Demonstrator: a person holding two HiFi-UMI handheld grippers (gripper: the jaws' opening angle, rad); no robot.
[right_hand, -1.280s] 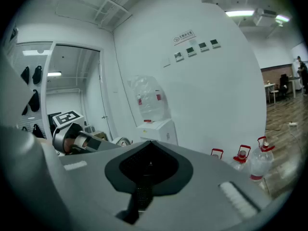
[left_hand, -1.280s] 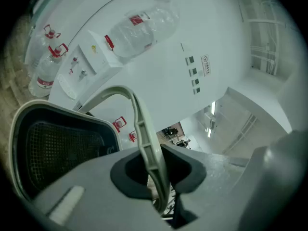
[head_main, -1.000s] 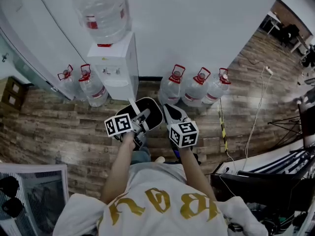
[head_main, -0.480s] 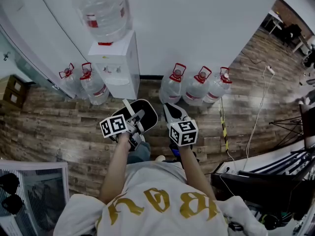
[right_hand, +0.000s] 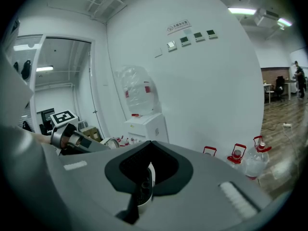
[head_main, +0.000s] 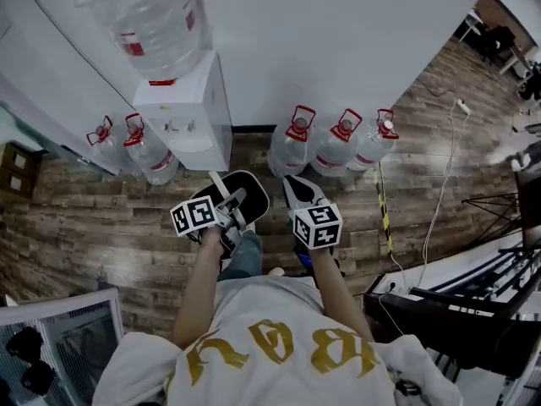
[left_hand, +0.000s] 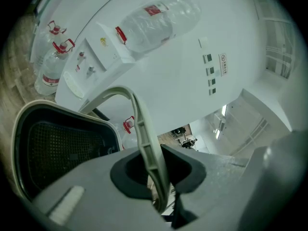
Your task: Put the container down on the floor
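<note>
Container point(head_main: 245, 194) is hanging in the air in front of the person, clear of the wooden floor point(head_main: 110, 227), its black mesh inside and pale rim facing up. The left gripper point(left_hand: 156, 177) is clamping the pale handle point(left_hand: 142, 138), which is arching up out of the jaws and over the open mouth. The right gripper point(right_hand: 144, 179) is riding just beside the container's right edge. Its jaws are pressing together with only a thin pale sliver showing in the seam, and I cannot tell what that sliver is.

Beyond the container, the water dispenser point(head_main: 182, 117) is standing against the white wall point(head_main: 355, 49), with a big bottle point(head_main: 148, 19) sitting upturned on top. Two spare bottles point(head_main: 150, 152) are crowding its left side, and three more point(head_main: 338, 150) are lining the wall to its right. Bare planks are showing beneath the container and off to its left, between the dispenser and the person.

Further right, a white cable point(head_main: 439, 193) is trailing across the floor, and dark stands point(head_main: 473, 303) are closing in the person's right side.
</note>
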